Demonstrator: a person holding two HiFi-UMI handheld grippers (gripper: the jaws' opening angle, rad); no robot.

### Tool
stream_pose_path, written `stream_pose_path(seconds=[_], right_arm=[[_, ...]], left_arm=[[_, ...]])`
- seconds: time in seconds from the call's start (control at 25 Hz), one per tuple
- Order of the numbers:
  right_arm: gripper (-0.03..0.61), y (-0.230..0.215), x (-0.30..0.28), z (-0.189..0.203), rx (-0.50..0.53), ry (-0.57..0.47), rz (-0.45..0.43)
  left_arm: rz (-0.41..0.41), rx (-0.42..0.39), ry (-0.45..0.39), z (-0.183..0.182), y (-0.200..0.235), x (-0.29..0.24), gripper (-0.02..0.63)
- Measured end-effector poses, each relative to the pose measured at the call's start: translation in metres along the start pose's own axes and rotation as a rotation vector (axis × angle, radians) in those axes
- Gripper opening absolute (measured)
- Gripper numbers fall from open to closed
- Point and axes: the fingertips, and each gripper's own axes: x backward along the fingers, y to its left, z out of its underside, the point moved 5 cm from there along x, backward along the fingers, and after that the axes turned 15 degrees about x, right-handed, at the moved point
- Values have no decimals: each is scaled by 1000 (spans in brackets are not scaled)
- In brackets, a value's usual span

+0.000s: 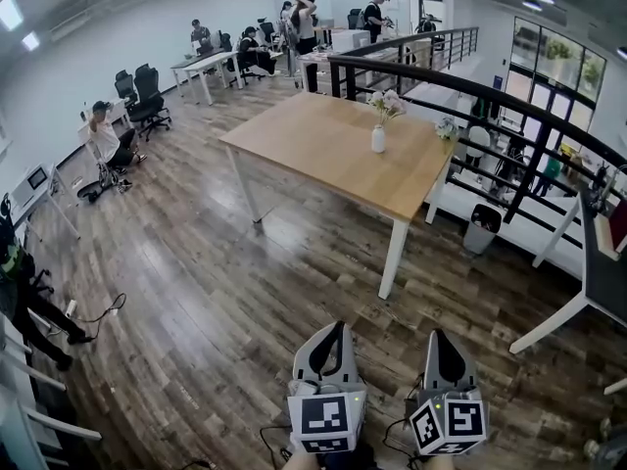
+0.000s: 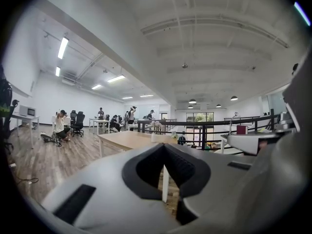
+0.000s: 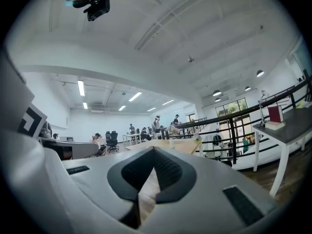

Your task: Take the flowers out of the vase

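A small white vase [image 1: 378, 140] with pale pink flowers [image 1: 387, 104] stands near the far right edge of a wooden table [image 1: 323, 145] with white legs. Both grippers are low at the bottom of the head view, far short of the table, over the wood floor. My left gripper [image 1: 331, 329] and right gripper [image 1: 441, 337] point towards the table, side by side, jaws together and holding nothing. In the left gripper view the vase [image 2: 154, 137] shows tiny above the shut left gripper [image 2: 163, 146]. The right gripper view shows the vase [image 3: 171, 142] beyond the shut right gripper [image 3: 153, 149].
A black railing [image 1: 460, 86] runs behind the table, with a small bin [image 1: 483, 228] by its right end. A dark desk [image 1: 600, 272] stands at the right. Several people, desks and office chairs [image 1: 147, 96] fill the far left. Cables [image 1: 108, 309] lie on the floor.
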Motion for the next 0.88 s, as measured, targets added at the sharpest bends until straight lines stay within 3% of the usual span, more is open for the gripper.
stream_pose_path(seconds=[0.52, 0.88], right_arm=[[18, -13, -104, 3, 12, 19, 24], [18, -1, -190, -7, 24, 20, 41]], left_arm=[[47, 9, 20, -11, 27, -103, 28], [65, 17, 20, -35, 72, -175, 28]])
